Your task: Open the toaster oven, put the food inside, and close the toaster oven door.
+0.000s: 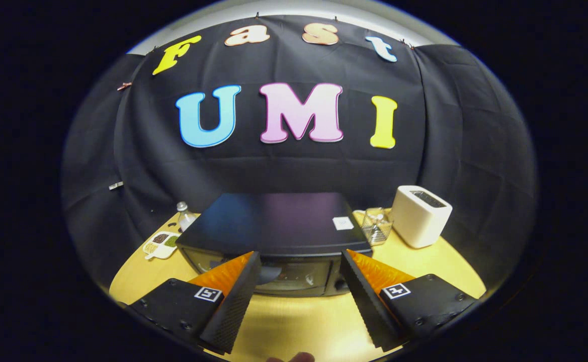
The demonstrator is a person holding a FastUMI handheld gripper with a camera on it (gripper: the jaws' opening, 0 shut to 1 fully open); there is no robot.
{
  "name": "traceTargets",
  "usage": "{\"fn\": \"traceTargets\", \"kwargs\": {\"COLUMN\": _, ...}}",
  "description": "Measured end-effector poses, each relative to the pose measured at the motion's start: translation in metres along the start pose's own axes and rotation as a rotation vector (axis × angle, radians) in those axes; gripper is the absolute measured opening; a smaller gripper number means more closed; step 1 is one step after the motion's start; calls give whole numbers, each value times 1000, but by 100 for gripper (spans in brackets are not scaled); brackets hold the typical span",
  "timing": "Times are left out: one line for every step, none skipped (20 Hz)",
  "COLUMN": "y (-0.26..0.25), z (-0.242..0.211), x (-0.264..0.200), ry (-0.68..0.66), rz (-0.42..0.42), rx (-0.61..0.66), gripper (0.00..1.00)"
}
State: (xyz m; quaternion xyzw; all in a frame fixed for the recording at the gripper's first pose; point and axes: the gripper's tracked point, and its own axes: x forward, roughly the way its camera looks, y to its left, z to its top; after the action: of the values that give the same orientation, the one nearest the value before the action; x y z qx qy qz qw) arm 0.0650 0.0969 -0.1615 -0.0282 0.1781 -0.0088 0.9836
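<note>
My claw (301, 264) hung spread and empty before the toaster oven (273, 236), its door shut: either opening awaited, or all was finished.

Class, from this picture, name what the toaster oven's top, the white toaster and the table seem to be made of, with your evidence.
Toaster oven: likely dark painted metal, its smooth top faintly mirroring colours. White toaster: probably matte plastic, rounded and dull. Table: seemingly pale wood or laminate with soft sheen. The gripper is open before the oven door.
</note>
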Motion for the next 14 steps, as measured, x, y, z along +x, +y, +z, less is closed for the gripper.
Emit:
{"fn": "traceTargets", "kwargs": {"y": -12, "z": 12, "x": -3, "ry": -19, "rz": -11, "rx": -19, "gripper": 99}}
{"fn": "traceTargets", "kwargs": {"y": -21, "z": 22, "x": -6, "ry": -32, "rz": -14, "rx": -39, "gripper": 99}}
{"fn": "traceTargets", "kwargs": {"y": -29, "z": 31, "x": -10, "ry": -41, "rz": -14, "rx": -66, "gripper": 99}}
{"fn": "traceTargets", "kwargs": {"y": -42, "z": 38, "x": -12, "ry": -49, "rz": -20, "rx": -99, "gripper": 99}}
{"fn": "traceTargets", "kwargs": {"y": -53, "z": 45, "x": -16, "ry": -59, "rz": -28, "rx": -124, "gripper": 99}}
{"fn": "traceTargets", "kwargs": {"y": -61, "z": 54, "x": -20, "ry": -73, "rz": -29, "rx": -139, "gripper": 97}}
{"fn": "traceTargets", "kwargs": {"y": -67, "z": 61, "x": -23, "ry": -84, "rz": -20, "rx": -144, "gripper": 97}}
{"fn": "traceTargets", "kwargs": {"y": -72, "z": 68, "x": -26, "ry": -98, "rz": -14, "rx": -143, "gripper": 97}}
{"fn": "traceTargets", "kwargs": {"y": -78, "z": 77, "x": -29, "ry": -116, "rz": -7, "rx": -138, "gripper": 97}}
{"fn": "traceTargets", "kwargs": {"y": -83, "z": 87, "x": -31, "ry": -139, "rz": -7, "rx": -130, "gripper": 97}}
{"fn": "traceTargets", "kwargs": {"y": -89, "z": 97, "x": -33, "ry": -164, "rz": -14, "rx": -120, "gripper": 97}}
{"fn": "traceTargets", "kwargs": {"y": -96, "z": 106, "x": -34, "ry": -182, "rz": -24, "rx": -104, "gripper": 97}}
{"fn": "traceTargets", "kwargs": {"y": -100, "z": 110, "x": -36, "ry": -188, "rz": -23, "rx": -82, "gripper": 97}}
{"fn": "traceTargets", "kwargs": {"y": -103, "z": 113, "x": -36, "ry": -191, "rz": -19, "rx": -62, "gripper": 97}}
